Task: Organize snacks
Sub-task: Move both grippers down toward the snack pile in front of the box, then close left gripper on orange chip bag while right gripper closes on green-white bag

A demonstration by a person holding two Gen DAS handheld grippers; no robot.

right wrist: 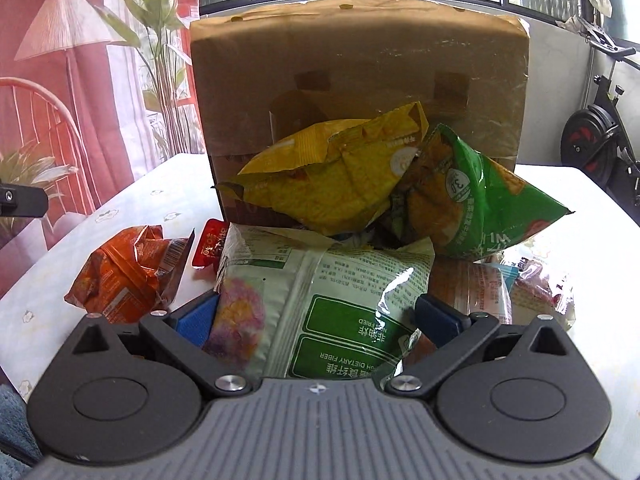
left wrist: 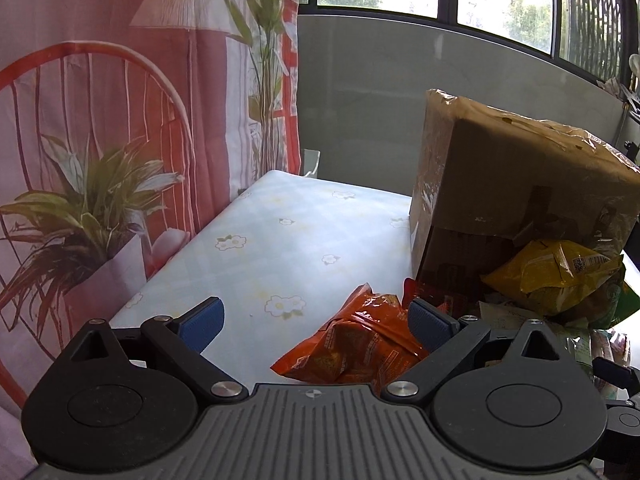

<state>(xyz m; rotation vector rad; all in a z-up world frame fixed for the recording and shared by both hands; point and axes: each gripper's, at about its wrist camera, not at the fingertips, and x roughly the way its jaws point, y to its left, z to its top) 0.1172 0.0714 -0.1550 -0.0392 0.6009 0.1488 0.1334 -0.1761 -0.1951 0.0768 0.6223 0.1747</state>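
A heap of snack packets lies spilled on the pale flower-printed tablecloth [right wrist: 48, 272] in front of a taped brown cardboard box [right wrist: 356, 60] that stands tipped with its opening toward the heap. The sorting looks barely begun: nothing is set apart yet except a crumpled orange foil snack bag [right wrist: 124, 276], which lies alone to the left of the pile.

The right gripper [right wrist: 316, 316] has its blue-padded fingers [right wrist: 196, 320] spread wide on either side of a large pale-green plastic bag printed with a nutrition panel [right wrist: 320, 292]. The bag sits between them, yet I cannot tell whether either pad touches it. This reads as the reach-to-grasp step. The next move, I judge, calls for closing on a firm fold of that slippery film, then lifting slowly, since a yellow crinkled chip bag [right wrist: 332, 172] and a green glossy snack bag [right wrist: 476, 200] rest near its far edge and could slide.

The left gripper [left wrist: 316, 320] hovers with its fingers wide apart, holding nothing, the orange bag just ahead by its right finger.

Only the left view shows the box's side wall and the bare cloth beside it, room for sorted packets. Only the right view shows the pale-green bag fully, a small red sachet [right wrist: 208, 248], and the exercise bike [right wrist: 596, 132] at the far right.
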